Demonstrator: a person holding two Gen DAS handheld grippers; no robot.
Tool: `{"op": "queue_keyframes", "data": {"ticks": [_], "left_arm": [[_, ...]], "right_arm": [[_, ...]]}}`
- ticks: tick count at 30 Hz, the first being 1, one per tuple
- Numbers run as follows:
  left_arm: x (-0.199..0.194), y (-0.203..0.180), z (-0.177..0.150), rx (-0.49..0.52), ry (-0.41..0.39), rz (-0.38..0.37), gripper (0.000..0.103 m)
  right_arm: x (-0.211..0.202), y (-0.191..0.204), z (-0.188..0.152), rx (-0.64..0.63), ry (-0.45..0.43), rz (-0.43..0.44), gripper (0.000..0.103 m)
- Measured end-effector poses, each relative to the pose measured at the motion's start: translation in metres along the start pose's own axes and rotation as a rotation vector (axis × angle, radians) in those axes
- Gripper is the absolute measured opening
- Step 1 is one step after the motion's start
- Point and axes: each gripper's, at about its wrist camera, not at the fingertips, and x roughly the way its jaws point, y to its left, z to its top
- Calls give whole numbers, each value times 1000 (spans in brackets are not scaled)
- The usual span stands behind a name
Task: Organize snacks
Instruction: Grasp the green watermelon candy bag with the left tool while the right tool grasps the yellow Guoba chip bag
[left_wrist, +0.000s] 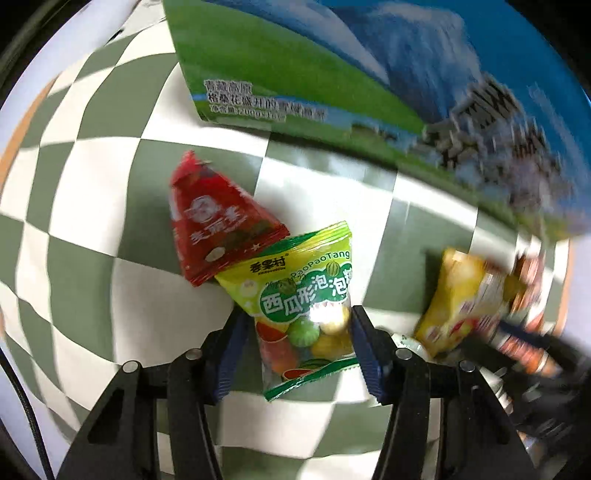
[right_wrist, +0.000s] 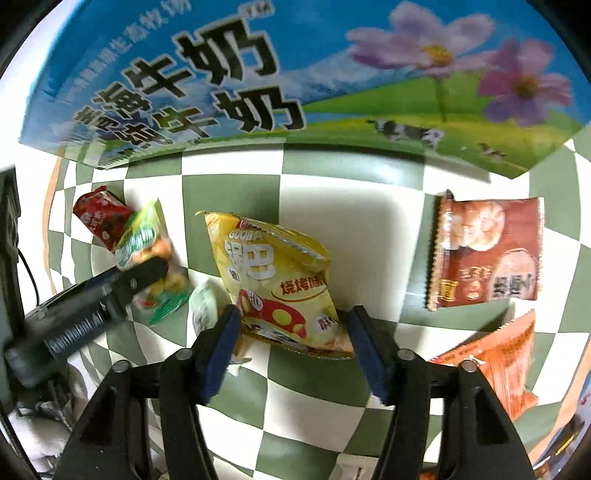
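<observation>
A green bubble-gum bag lies on the checked cloth between the fingers of my left gripper. The right pad touches the bag's edge, a thin gap shows at the left pad, and the bag looks unsqueezed. A red packet lies partly under the bag's top corner. My right gripper points down over a yellow crisp bag, its lower part between the open pads. The left gripper's finger also shows over the green bag in the right wrist view.
A large milk carton box stands just behind the snacks. A brown pastry packet and an orange packet lie to the right. A small pale packet sits between the green and yellow bags. The green-and-white checked cloth covers the table.
</observation>
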Motion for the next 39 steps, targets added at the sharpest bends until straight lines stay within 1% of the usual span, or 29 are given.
{"op": "queue_keyframes", "data": {"ticks": [1,2,4,5,8,9,10,11,12,14,16,17,20,22,23,24,25,26,29,31,32,35,37,38,39], "left_arm": [[2,2,-3,-4,13,-11,56],[5,5,-2,-21,28,-27,60],[13,16,-4,-110,62,-90,61],[15,21,-2,-145,64,-111,62],[21,31,-6,-262,59,-159,62],[22,31,-7,-277,53,-161,62],[21,30,-6,-279,39,-156,62],[20,26,-11,-263,28,-145,61],[17,23,-13,-231,14,-121,54],[16,11,-22,-142,2,-78,49],[15,2,-33,-89,6,-54,49],[15,-3,-40,-61,14,-47,48],[16,-14,-69,18,43,-30,48],[20,-17,-87,40,70,-38,48],[23,-16,-93,39,80,-43,49],[26,-15,-98,27,89,-50,50],[30,-11,-101,6,96,-64,51],[33,-3,-105,-15,101,-78,51],[35,6,-111,-78,98,-116,55],[36,7,-115,-102,96,-123,57],[39,15,-114,-107,94,-122,57],[40,11,-124,-99,84,-102,57],[38,0,-121,-89,72,-79,51],[36,-13,-113,-84,62,-69,49],[36,-23,-116,-80,54,-68,49]], "right_arm": [[-2,0,1,-4,-19,-4,88],[-2,1,1,-3,-30,0,88],[3,4,6,15,-27,22,88],[8,6,9,20,-30,22,88],[20,13,11,20,-48,-13,87],[19,23,10,18,-56,-32,82],[20,24,9,14,-66,-55,66],[20,24,8,14,-74,-70,64],[19,24,7,21,-77,-69,60],[17,18,4,32,-53,-68,56],[14,7,0,34,-10,-55,55],[14,4,-4,21,27,-53,55],[16,-6,-18,3,109,-41,54],[21,-10,-28,1,158,-25,55],[22,-14,-33,19,165,-7,56],[22,-15,-34,27,158,-3,67],[21,-16,-37,30,142,-9,80],[17,-18,-39,35,113,-28,84],[0,-25,-49,67,35,-64,85],[-10,-25,-57,80,-7,-72,85],[-13,-23,-60,86,-25,-81,85],[-12,-13,-66,88,-39,-88,85],[0,6,-81,87,-32,-98,84],[8,10,-81,88,-25,-102,84],[15,12,-81,91,-16,-108,74]]}}
